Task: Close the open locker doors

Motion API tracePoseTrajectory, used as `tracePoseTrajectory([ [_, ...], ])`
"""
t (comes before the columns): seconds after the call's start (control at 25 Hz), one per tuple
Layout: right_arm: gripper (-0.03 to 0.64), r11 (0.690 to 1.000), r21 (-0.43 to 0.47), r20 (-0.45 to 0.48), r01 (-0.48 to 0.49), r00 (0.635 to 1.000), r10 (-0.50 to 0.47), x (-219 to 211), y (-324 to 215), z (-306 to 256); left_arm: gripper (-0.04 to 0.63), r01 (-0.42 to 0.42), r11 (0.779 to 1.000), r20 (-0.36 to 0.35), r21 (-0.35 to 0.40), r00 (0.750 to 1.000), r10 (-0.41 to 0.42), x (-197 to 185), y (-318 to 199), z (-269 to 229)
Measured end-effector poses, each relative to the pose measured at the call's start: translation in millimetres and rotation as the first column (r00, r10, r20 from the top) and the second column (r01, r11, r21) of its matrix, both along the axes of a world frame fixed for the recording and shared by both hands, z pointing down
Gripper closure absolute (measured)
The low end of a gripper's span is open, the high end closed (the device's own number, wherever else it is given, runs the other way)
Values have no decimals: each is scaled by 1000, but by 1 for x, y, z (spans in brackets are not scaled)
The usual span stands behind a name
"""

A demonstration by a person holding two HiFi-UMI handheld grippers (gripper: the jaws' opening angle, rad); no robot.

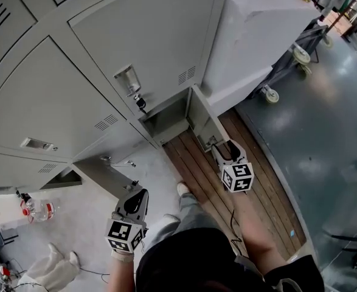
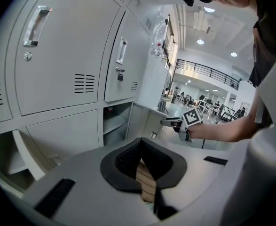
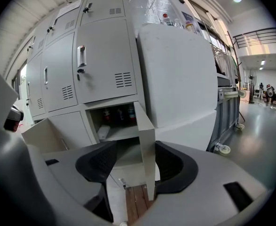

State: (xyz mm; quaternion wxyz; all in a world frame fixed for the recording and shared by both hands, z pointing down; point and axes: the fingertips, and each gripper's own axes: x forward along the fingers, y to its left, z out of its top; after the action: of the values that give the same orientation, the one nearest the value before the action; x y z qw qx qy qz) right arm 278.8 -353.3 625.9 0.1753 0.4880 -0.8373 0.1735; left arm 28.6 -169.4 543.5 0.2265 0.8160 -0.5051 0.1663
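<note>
The right gripper (image 1: 225, 148) has its jaws apart, and the free edge of the right-hand open locker door (image 3: 146, 135) stands between them, close to the right pad. Whether it touches is hard to say. That bottom-row door swings out over the wooden platform (image 1: 208, 187). The left gripper (image 2: 140, 145) looks closed at the tips and holds nothing. It hangs just beside the other open locker door (image 1: 105, 174), which is further left in the same bottom row.
</note>
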Motion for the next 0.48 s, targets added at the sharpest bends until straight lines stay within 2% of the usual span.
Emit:
tracePoseTrajectory([
  [0.48, 353, 983, -4, 38, 183, 982, -183, -92, 30, 2, 577, 91, 996, 12, 0, 996, -91, -30, 36, -2],
])
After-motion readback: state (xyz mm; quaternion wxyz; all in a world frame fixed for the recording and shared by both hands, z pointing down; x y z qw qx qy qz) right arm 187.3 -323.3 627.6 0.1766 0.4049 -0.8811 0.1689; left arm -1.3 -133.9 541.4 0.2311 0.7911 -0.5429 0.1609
